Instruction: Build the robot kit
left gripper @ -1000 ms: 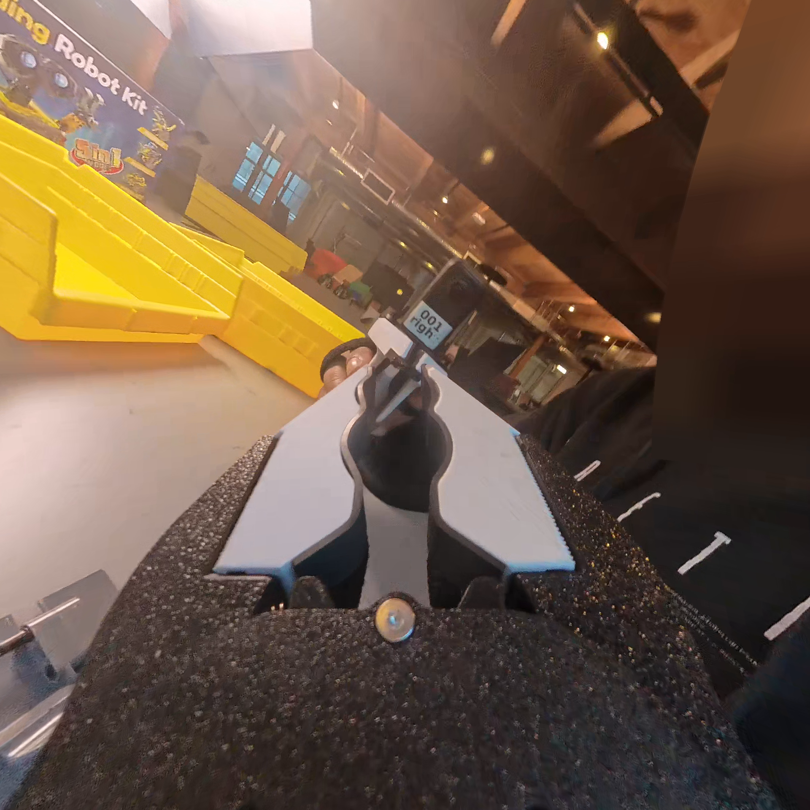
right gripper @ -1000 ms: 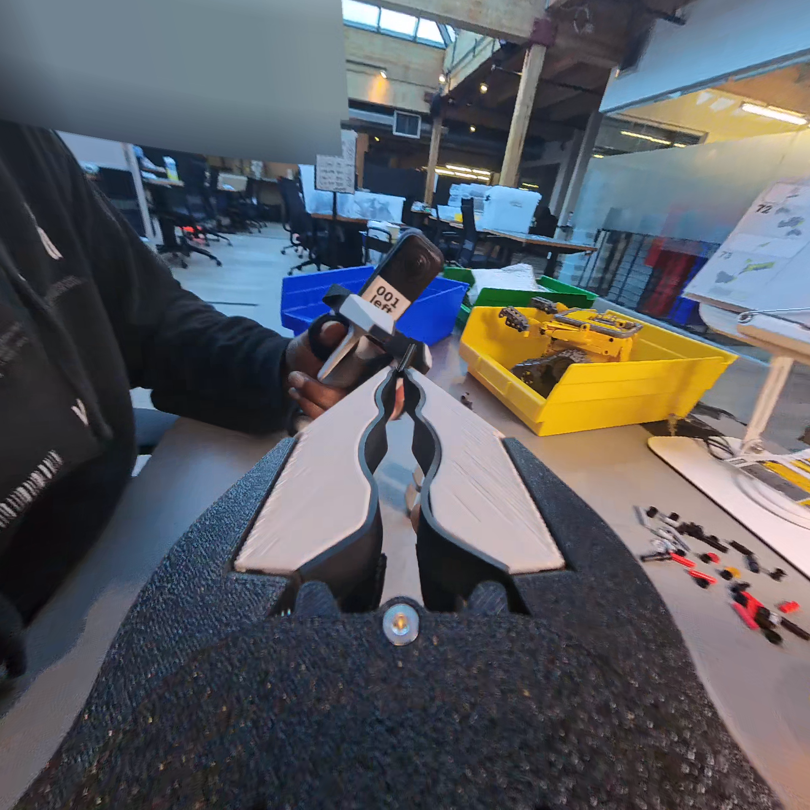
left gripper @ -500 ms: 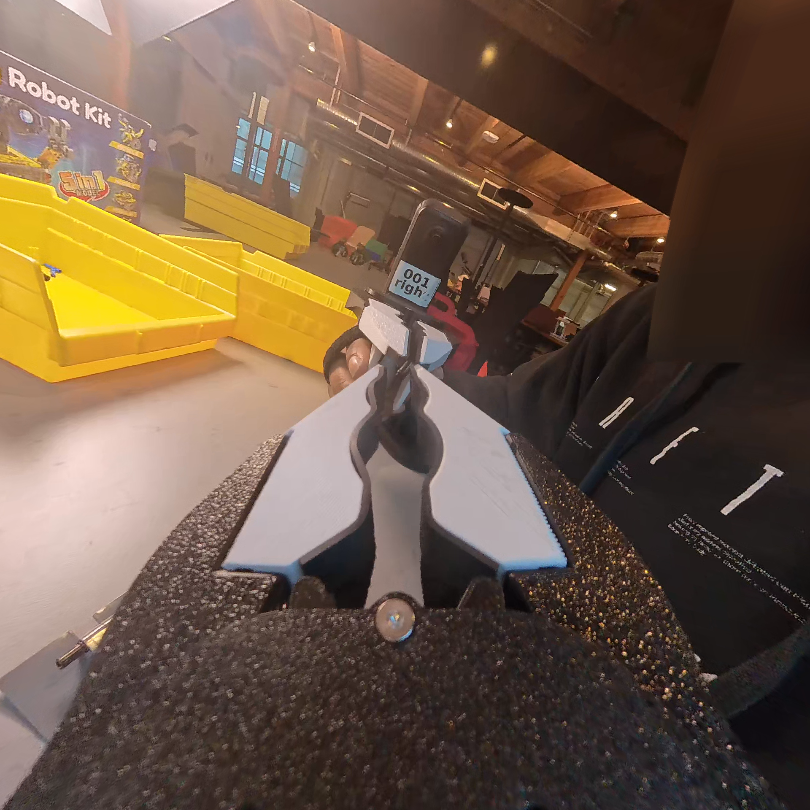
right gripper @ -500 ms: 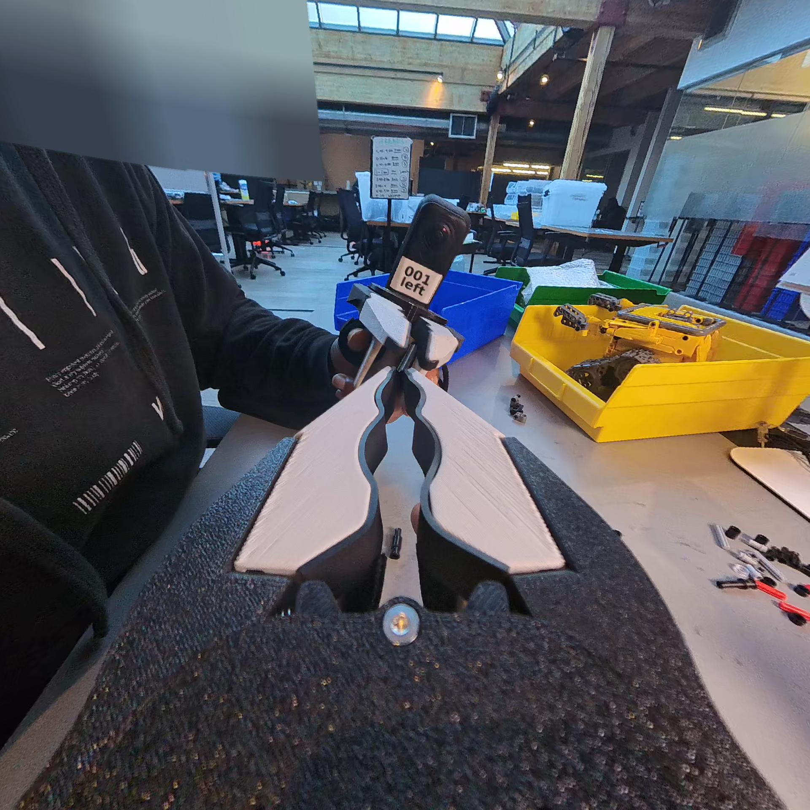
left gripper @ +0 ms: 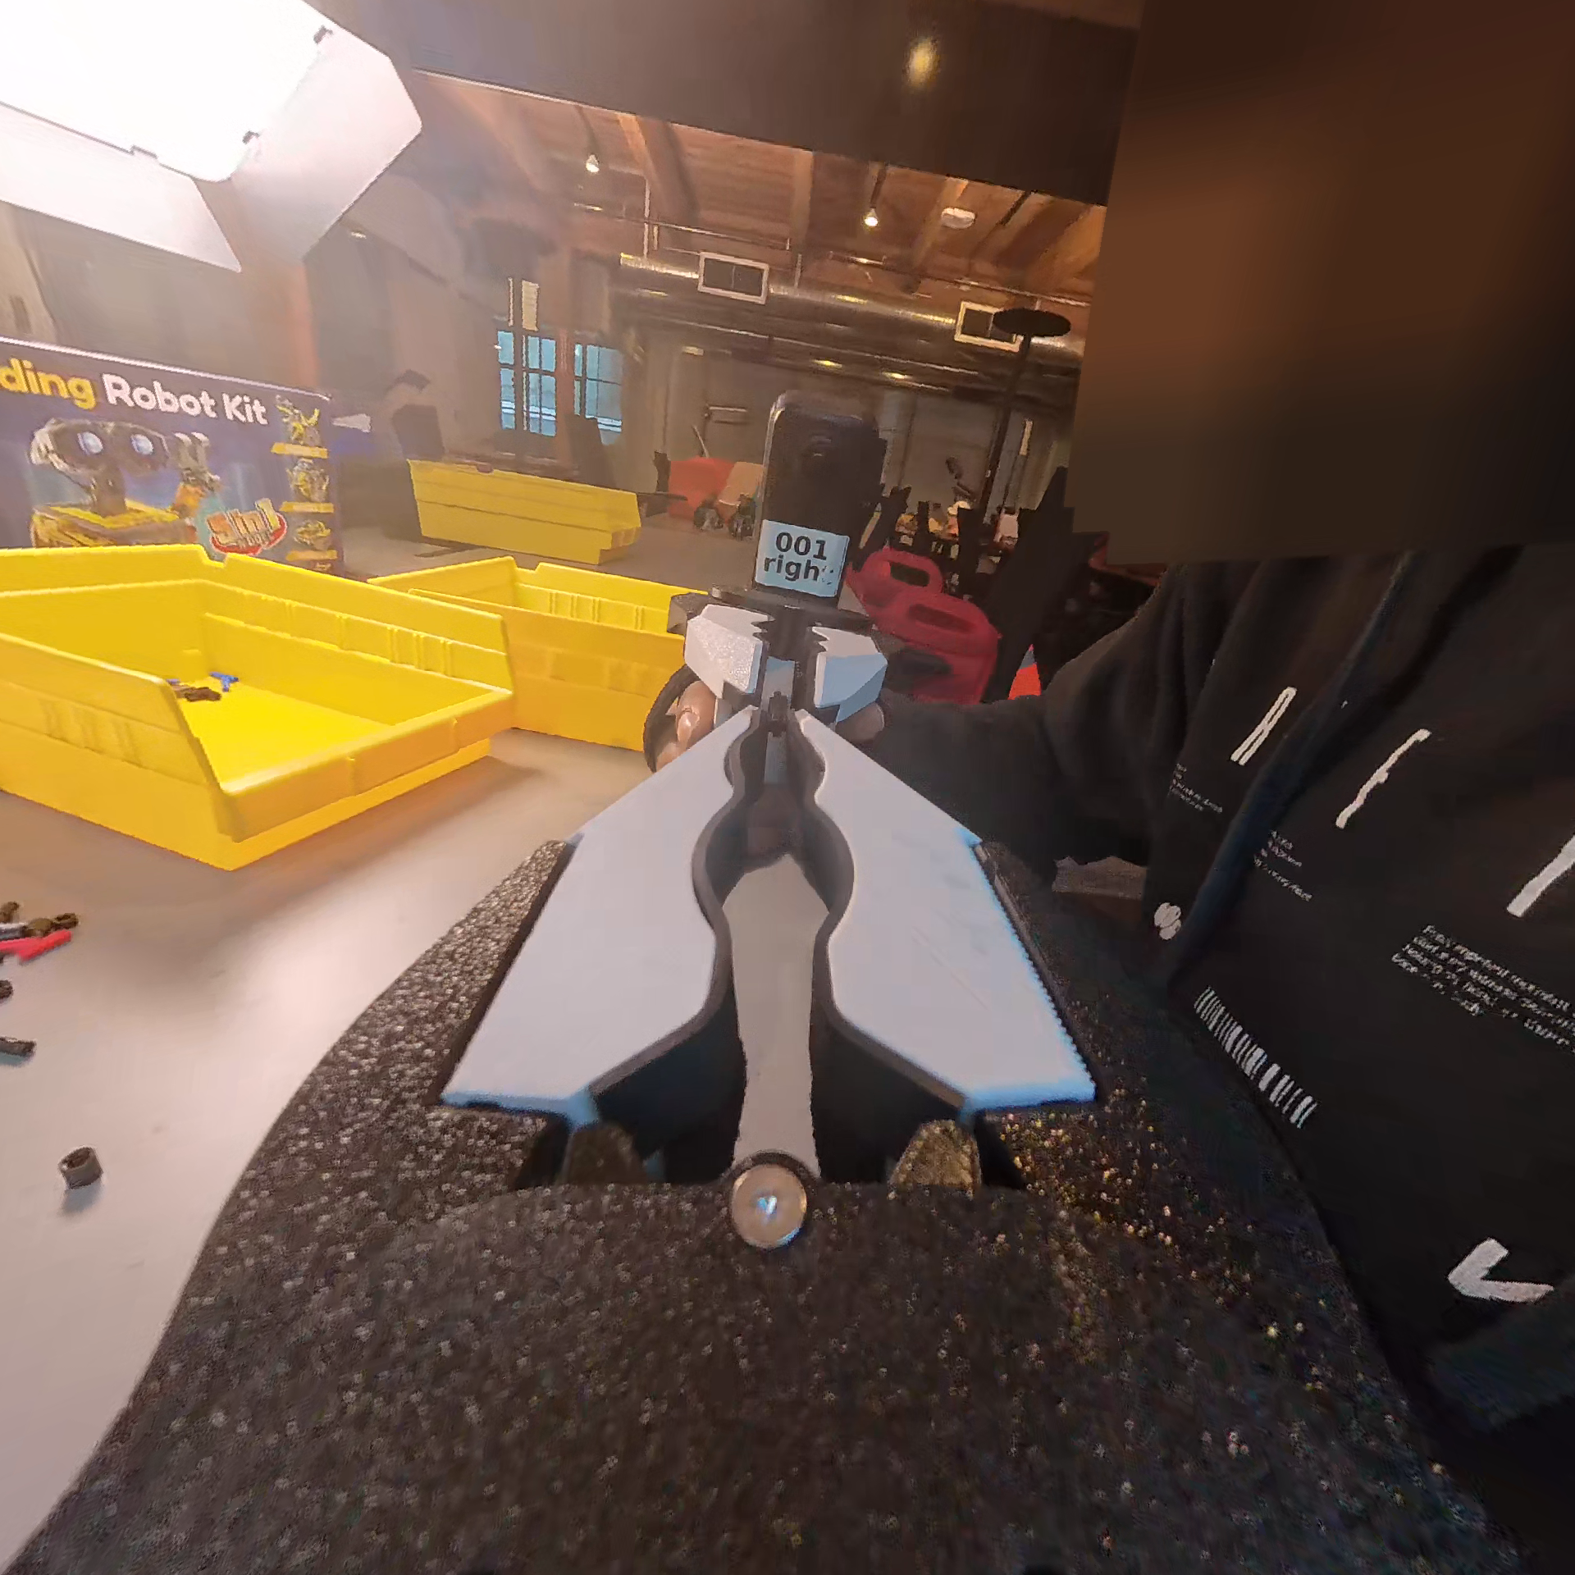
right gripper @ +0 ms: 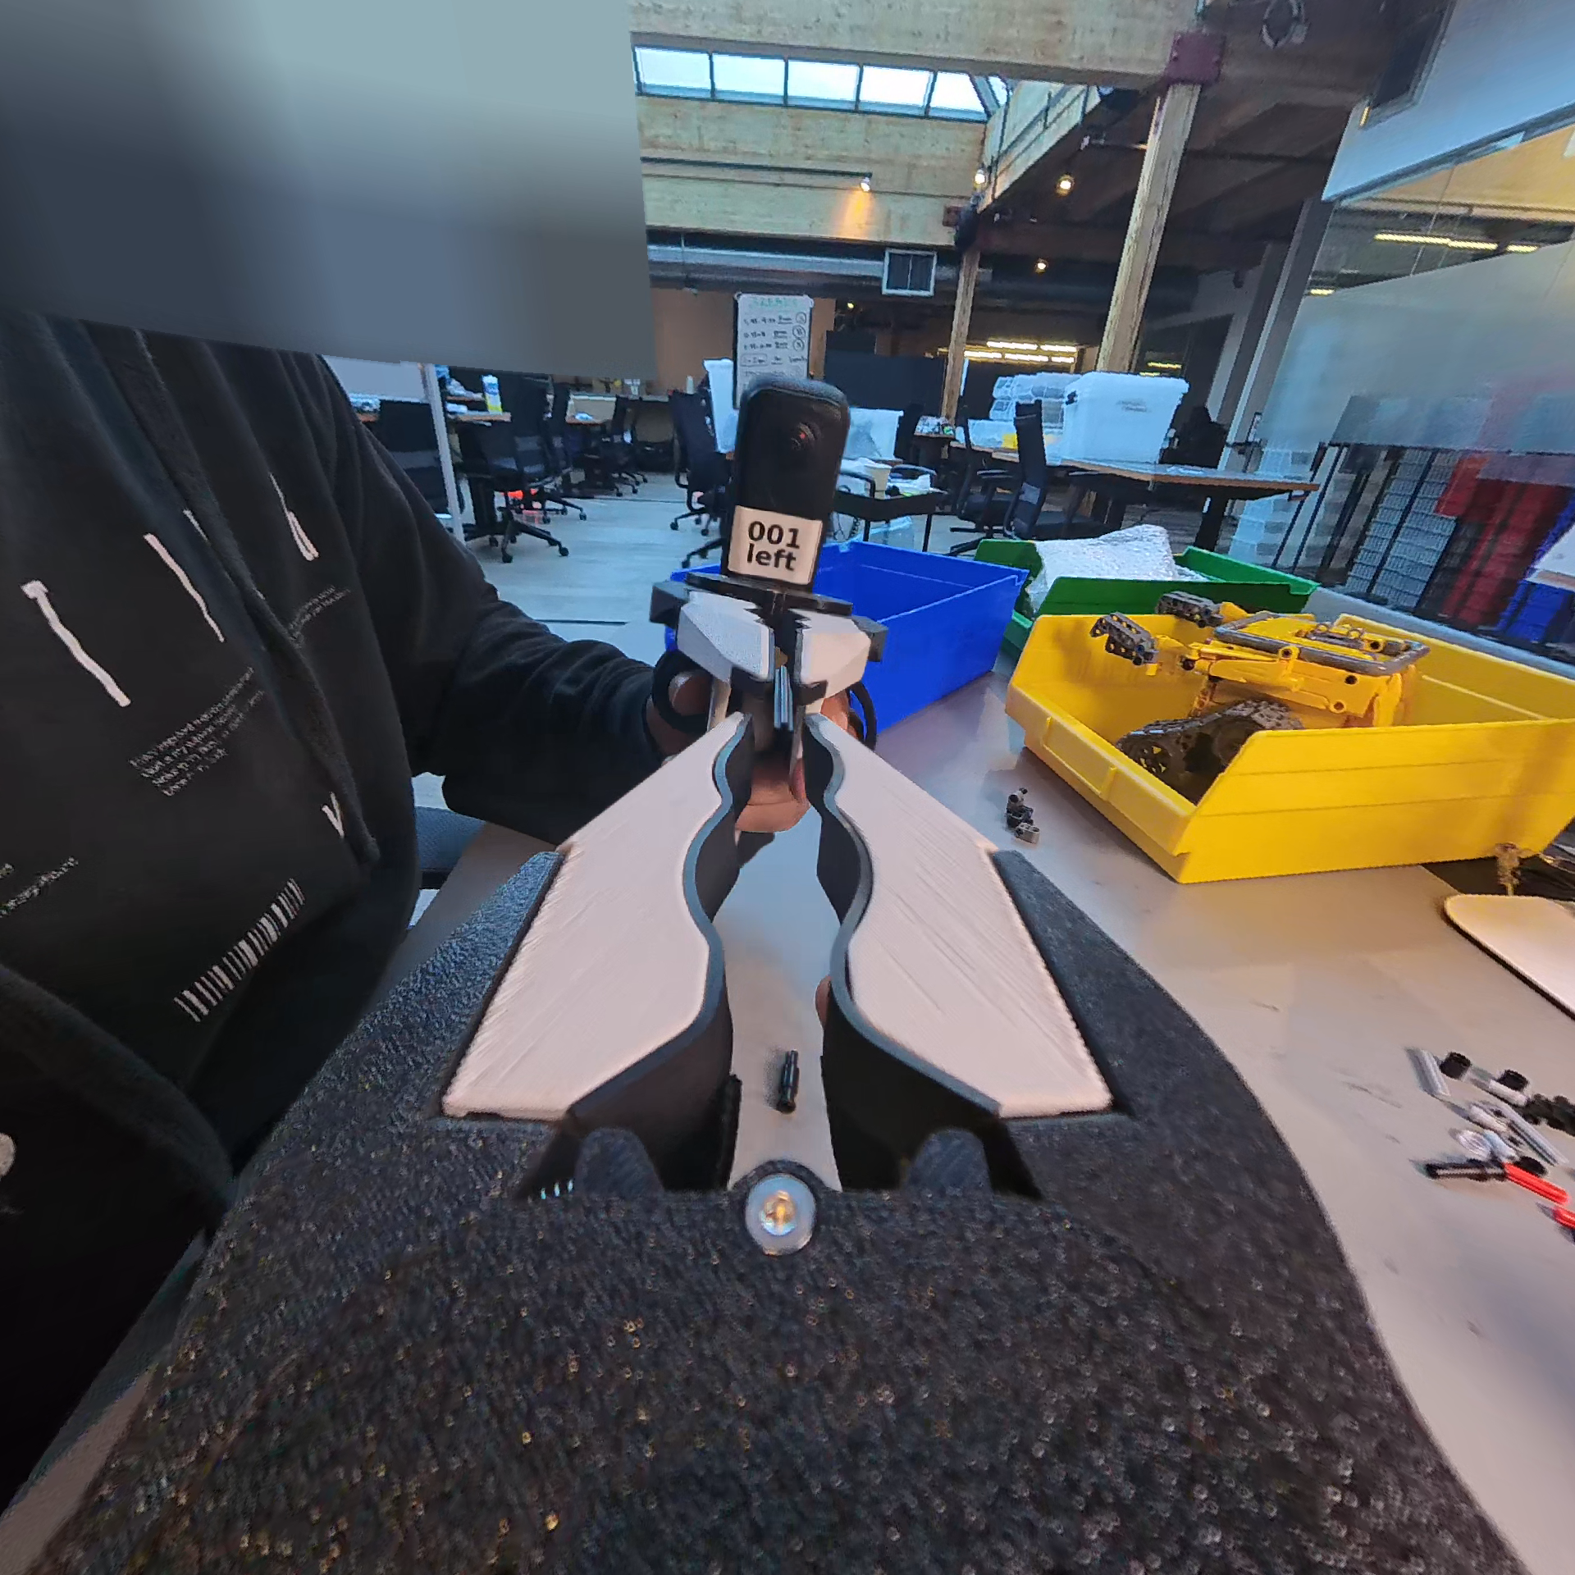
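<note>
My two grippers point at each other, tip to tip, above a grey table. In the left wrist view my left gripper (left gripper: 775,724) has its jaws drawn together to a narrow slit. The right gripper (left gripper: 780,673) faces it, held by a hand, its tips meeting mine. In the right wrist view my right gripper (right gripper: 780,733) is likewise nearly closed, with the left gripper (right gripper: 771,656) right at its tips. Whether a small part is pinched between them I cannot tell. A black pin (right gripper: 786,1081) lies on the table under my right fingers.
A person in a black sweatshirt (left gripper: 1364,852) sits close. Two yellow bins (left gripper: 256,767) and a printed box (left gripper: 170,460) stand left. A yellow bin (right gripper: 1278,818) holds a yellow tracked model (right gripper: 1261,673), with blue (right gripper: 929,622) and green (right gripper: 1236,579) bins behind. Loose small parts (right gripper: 1500,1133) lie right. My left and right fingertips are right by each other.
Both grippers have rolled level and now face each other squarely, tips still together. The views have swung so more of the table and the person's torso shows.
</note>
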Demonstrator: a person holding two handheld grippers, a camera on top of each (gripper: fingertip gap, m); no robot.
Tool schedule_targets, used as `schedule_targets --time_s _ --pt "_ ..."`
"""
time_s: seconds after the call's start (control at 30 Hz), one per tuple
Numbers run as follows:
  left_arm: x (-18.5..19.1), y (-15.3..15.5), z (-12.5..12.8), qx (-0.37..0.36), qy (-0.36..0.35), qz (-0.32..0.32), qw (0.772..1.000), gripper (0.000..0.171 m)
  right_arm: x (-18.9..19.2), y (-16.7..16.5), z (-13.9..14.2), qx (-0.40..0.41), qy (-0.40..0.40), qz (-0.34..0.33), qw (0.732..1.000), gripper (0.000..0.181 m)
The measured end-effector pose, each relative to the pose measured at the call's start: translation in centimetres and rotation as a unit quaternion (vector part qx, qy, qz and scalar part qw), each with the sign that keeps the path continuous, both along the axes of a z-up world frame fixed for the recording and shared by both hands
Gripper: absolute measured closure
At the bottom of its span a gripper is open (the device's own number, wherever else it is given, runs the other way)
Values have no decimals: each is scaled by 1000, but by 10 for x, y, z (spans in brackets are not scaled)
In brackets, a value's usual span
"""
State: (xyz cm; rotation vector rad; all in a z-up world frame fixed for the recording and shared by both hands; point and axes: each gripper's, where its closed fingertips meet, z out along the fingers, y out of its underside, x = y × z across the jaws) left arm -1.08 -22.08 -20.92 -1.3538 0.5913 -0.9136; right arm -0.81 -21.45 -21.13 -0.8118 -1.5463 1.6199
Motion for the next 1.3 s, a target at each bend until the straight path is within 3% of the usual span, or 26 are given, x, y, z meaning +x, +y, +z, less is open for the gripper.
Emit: schedule_targets --time_s 0.5,0.63,0.73,0.83,0.93,1.1,1.3 --pt "10 -4 -1 34 29 5 999 168 0 -10 0 -8 -3 17 1000 176" --pt "9 -2 -7 13 43 1 999 168 -1 -7 -5 -7 -17 20 1000 177" --pt "1 4 -37 -51 123 0 991 154 1 7 -10 8 -28 6 1000 177" --pt "-13 4 -94 -120 278 1 953 150 7 29 -18 35 -52 -14 998 177" --pt "-18 1 -135 -165 362 -5 918 150 14 44 -34 60 -85 -27 994 177" --pt "-16 1 -162 -186 408 -9 894 154 23 42 -42 74 -104 -14 992 177" --pt "-13 4 -168 -177 423 -6 889 161 23 31 -56 86 -123 7 989 177"
